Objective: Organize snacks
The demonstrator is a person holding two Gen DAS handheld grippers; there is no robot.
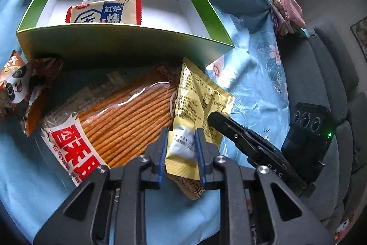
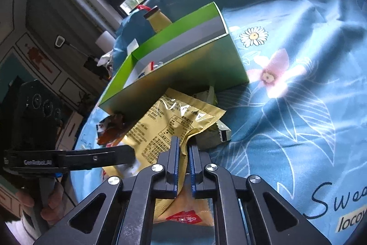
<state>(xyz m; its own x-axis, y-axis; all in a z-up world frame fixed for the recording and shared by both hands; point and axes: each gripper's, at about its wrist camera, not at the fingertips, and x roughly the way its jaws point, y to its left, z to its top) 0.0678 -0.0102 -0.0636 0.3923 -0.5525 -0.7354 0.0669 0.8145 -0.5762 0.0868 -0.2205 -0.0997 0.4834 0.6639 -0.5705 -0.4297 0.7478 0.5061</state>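
Note:
A green cardboard box (image 1: pixel 128 38) with a white inside stands on the blue bedsheet and holds one red-and-white biscuit packet (image 1: pixel 103 12). In front of it lie a large pack of orange biscuit sticks (image 1: pixel 119 116) and a panda snack bag (image 1: pixel 20 88). A yellow snack packet (image 1: pixel 197 105) lies across the stick pack. My left gripper (image 1: pixel 182 141) is shut on its near end. My right gripper (image 2: pixel 183 148) is shut on another edge of the same yellow packet (image 2: pixel 169 123). The box shows in the right wrist view (image 2: pixel 183 66) just behind the packet.
A yellow-lidded bottle (image 2: pixel 158 20) stands behind the box. A silver-green packet (image 2: pixel 218 132) lies half under the yellow one. A grey sofa (image 1: pixel 330 75) runs along the right side. The flowered sheet (image 2: pixel 298 84) spreads to the right of the box.

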